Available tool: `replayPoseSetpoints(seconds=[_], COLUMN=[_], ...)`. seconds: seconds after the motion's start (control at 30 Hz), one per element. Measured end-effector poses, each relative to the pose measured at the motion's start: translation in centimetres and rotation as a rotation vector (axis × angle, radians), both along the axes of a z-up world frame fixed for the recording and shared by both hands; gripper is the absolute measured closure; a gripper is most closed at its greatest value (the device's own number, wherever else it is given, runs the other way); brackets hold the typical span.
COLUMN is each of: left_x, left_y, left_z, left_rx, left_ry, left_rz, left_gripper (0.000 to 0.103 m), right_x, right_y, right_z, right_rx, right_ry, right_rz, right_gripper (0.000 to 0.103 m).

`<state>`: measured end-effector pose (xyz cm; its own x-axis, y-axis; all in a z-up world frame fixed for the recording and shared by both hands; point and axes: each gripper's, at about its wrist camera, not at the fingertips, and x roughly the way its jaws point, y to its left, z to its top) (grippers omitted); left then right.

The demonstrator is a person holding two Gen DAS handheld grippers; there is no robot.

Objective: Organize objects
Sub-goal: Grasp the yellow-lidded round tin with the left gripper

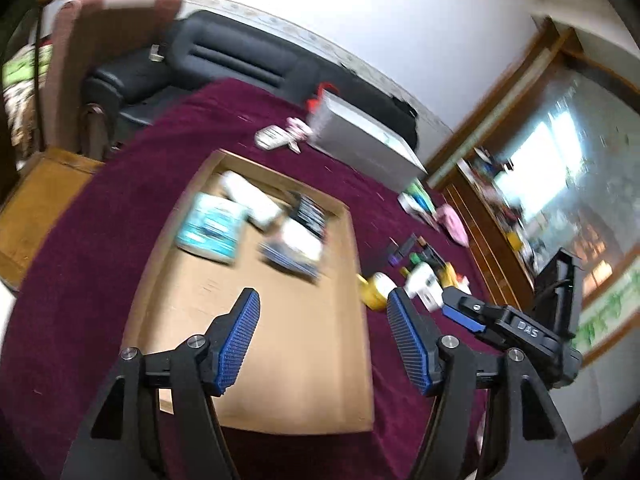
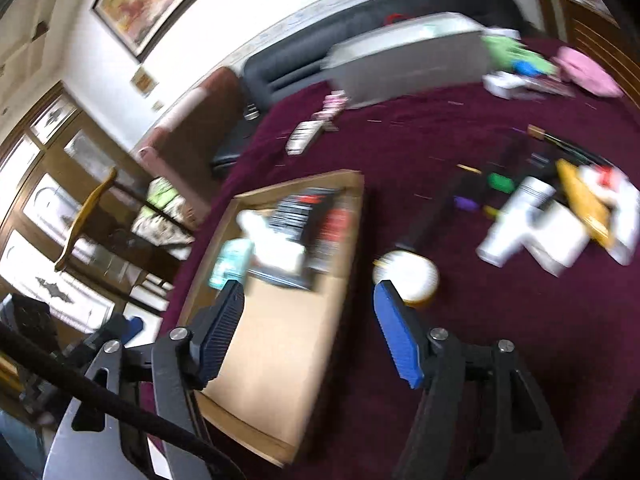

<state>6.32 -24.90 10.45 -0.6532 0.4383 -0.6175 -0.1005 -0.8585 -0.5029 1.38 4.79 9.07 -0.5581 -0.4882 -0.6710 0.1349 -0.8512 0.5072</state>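
Observation:
A shallow cardboard tray lies on the maroon cloth; several packets and boxes are piled at its far end. My left gripper hovers open over the tray's bare near half, nothing between its blue pads. My right gripper is open too, above the tray's right rim, and its tip shows at the right of the left wrist view. A yellow-rimmed round tin sits just beyond the right pad. Loose items, white bottles and markers, lie further right.
A grey box and a white remote lie at the table's far side. A pink pouch and green packets sit far right. A dark sofa stands behind; wooden cabinets flank the room.

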Motion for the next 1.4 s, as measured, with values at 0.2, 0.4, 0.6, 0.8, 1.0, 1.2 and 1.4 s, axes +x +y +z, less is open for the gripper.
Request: replayPoseSetpoints(seconds=[0.2, 0.4, 0.6, 0.8, 1.0, 1.2, 1.4], left_x=[-0.4, -1.9, -5.6, -9.2, -11.1, -11.2, -9.8], left_y=[8.1, 14.6, 18.4, 21.1, 22.0, 23.6, 22.5], left_z=[-0.6, -0.9, -2.8, -5.1, -7.3, -8.4, -6.7], left_rx=[-0.105, -0.308, -0.489, -0.629, -0.695, -0.805, -0.696], left_ry=[-0.043, 0.006, 0.011, 0.006, -0.059, -0.087, -0.043], left_rz=[-0.128, -0.183, -0.173, -0.209, -0.222, -0.237, -0.223], left_gripper=[0.043, 0.043, 0.043, 0.043, 0.043, 0.052, 0.069], right_x=[2.5, 3.3, 2.6, 2.3, 2.3, 2.4, 2.5], right_y=[8.5, 12.5, 14.2, 15.5, 16.2, 16.1, 16.1], right_z=[-3.1, -4.4, -6.1, -7.9, -8.3, -8.2, -8.2], right_rx=[-0.052, -0.014, -0.027, -0.083, -0.145, -0.149, -0.146], right_ry=[-0.036, -0.004, 0.011, -0.011, -0.012, -0.008, -0.002], right_rz=[-0.149, -0.218, -0.223, -0.216, -0.21, -0.204, -0.203], right_gripper=[0.036, 0.036, 0.036, 0.036, 0.034, 0.031, 0.031])
